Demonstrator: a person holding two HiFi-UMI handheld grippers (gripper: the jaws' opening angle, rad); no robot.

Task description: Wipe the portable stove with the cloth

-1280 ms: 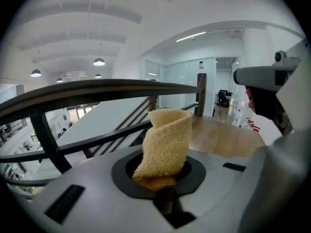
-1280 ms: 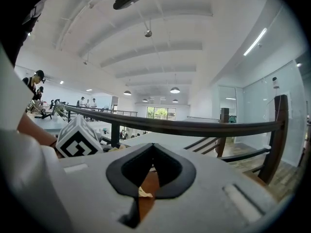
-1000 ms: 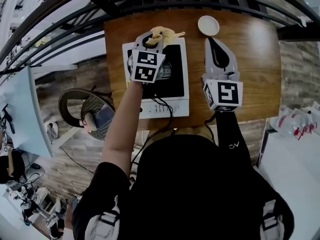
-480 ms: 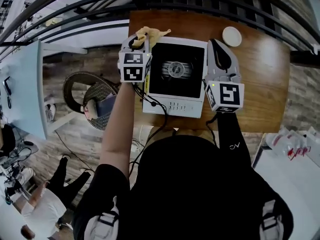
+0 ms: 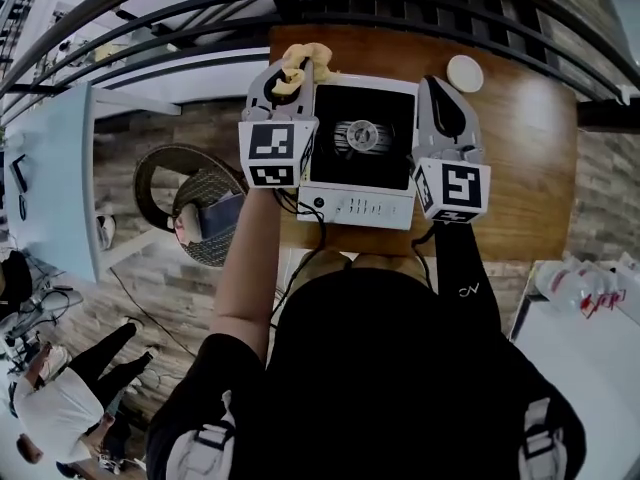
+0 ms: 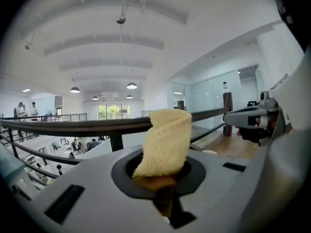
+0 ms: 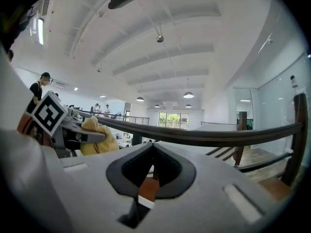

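The portable stove point(image 5: 362, 150), white with a black top and a round burner, sits on the wooden table point(image 5: 520, 158). My left gripper point(image 5: 288, 71) is at the stove's far left corner, shut on the yellow cloth point(image 5: 301, 63). In the left gripper view the cloth point(image 6: 164, 142) stands up folded from the closed jaws of that gripper point(image 6: 164, 181), lifted off the surface. My right gripper point(image 5: 432, 88) lies along the stove's right side, shut with nothing in it. The right gripper view shows its own jaws point(image 7: 151, 171) pressed together, and the cloth point(image 7: 97, 136) at the left.
A small white dish point(image 5: 465, 72) sits on the table beyond the right gripper. A dark railing point(image 5: 400, 8) runs along the table's far edge. A black cable point(image 5: 315, 230) hangs off the stove's front. A wicker chair point(image 5: 185, 213) stands left of the table.
The left gripper with the cloth has moved off the stove top to its left side, then up to the far left corner. The right gripper stays beside the stove's right edge.
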